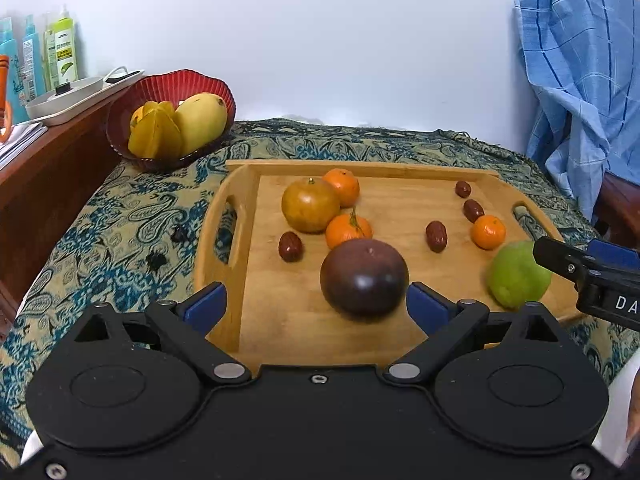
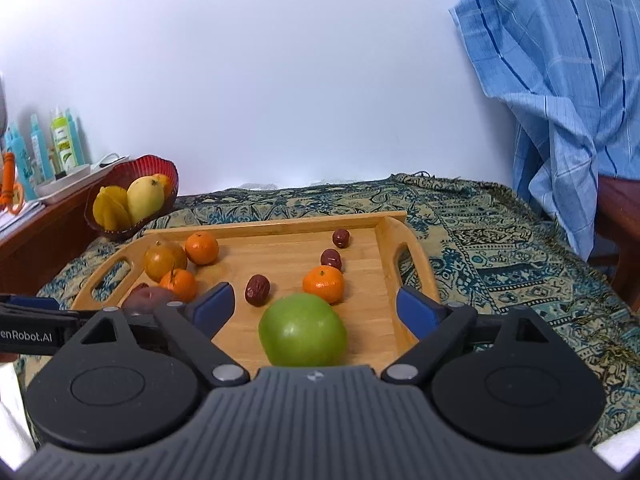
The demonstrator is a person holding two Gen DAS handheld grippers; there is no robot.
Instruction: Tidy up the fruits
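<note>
The dark purple fruit [image 1: 364,277] sits right ahead of the wide-open, empty left gripper [image 1: 316,304], while the green fruit [image 2: 303,330] sits between the fingers of the wide-open, empty right gripper [image 2: 316,306].

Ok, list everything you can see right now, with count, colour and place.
tray: one, wooden, on the patterned cloth
purple fruit: one, dark, tray's near edge
green fruit: one, tray's near right
tangerines: three, orange, on tray
brown fruit: one, tray's far left
dates: four, dark red, scattered on tray
bowl: one, red, beyond the tray on the left, holding yellow fruit
bottles: several, blue and green, far left
blue cloth: one, far right
left gripper: open, around purple fruit
right gripper: open, around green fruit
</note>
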